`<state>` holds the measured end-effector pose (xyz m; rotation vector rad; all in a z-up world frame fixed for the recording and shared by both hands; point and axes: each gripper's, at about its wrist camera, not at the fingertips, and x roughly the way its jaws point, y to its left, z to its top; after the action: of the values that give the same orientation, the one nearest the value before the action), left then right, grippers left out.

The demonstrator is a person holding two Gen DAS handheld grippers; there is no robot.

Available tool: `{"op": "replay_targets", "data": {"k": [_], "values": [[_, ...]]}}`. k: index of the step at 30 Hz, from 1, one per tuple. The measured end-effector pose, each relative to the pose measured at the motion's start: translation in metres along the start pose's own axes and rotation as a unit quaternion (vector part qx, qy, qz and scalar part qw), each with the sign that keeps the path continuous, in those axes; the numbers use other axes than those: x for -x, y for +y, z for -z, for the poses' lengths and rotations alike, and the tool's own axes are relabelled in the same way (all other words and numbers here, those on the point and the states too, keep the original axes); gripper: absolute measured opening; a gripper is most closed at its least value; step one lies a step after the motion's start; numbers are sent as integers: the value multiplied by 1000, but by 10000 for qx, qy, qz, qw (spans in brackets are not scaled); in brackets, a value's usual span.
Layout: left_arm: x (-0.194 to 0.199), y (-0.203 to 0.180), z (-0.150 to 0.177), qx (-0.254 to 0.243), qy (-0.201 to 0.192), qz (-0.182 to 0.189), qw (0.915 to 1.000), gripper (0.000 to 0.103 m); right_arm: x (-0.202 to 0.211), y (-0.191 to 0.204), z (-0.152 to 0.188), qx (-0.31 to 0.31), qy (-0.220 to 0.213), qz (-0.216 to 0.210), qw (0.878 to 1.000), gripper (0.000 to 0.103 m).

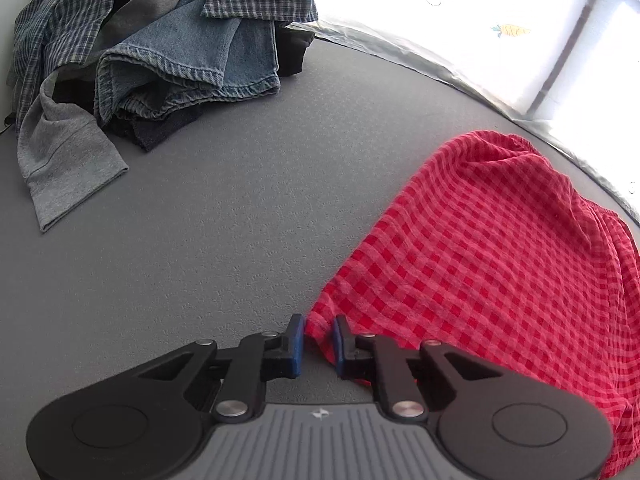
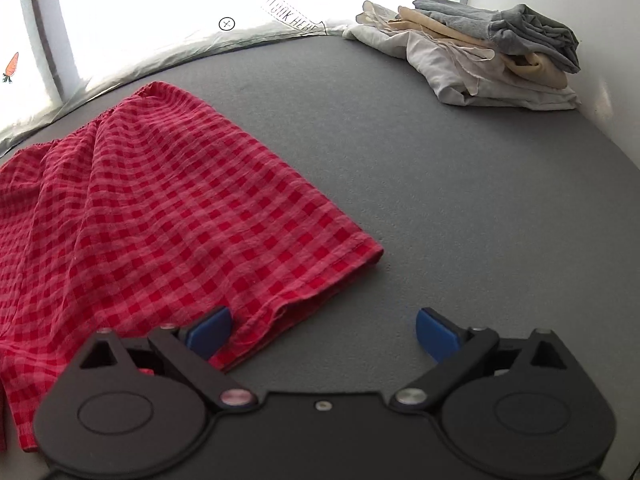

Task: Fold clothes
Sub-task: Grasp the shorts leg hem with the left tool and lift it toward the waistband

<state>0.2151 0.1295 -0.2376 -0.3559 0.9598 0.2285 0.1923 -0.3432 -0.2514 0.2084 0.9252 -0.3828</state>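
Observation:
A red checked garment [image 1: 492, 264] lies spread on the grey table [image 1: 240, 220]; it also shows in the right wrist view [image 2: 160, 216]. My left gripper [image 1: 319, 340] has its blue pads close together around the garment's near left corner, shut on the fabric. My right gripper [image 2: 324, 332] is wide open at the garment's near right hem. Its left fingertip [image 2: 212, 328] rests on the hem and its right fingertip [image 2: 434, 330] is over bare table.
A heap of unfolded clothes [image 1: 152, 52], plaid, denim and grey, lies at the far left. A stack of folded white, beige and grey clothes [image 2: 488, 52] sits at the far right corner. A bright window runs along the table's far edge [image 2: 240, 44].

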Motion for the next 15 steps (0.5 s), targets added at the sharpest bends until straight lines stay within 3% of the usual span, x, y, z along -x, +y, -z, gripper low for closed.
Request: {"op": "replay_targets", "data": {"k": [3,7,10,13,15], "values": [[1,0,0,169,20,389,9991,4,7,1,12,-277,-59,75,9996,102],[2,-9,-1,318,8,851,9959,1,15,2,22,-87,108,14,9999,102],[15,-36,-4,115,-126,1300,9914,1,17,0,25,14,139,-66,9999,102],[34,-74,2,-329,-153,2069,9777,1,17,0,25,49,143,-99,9998,103],[43,-113,16,-732,39,2612,9625,1,17,0,26,80,134,-128,9998,103]]}}
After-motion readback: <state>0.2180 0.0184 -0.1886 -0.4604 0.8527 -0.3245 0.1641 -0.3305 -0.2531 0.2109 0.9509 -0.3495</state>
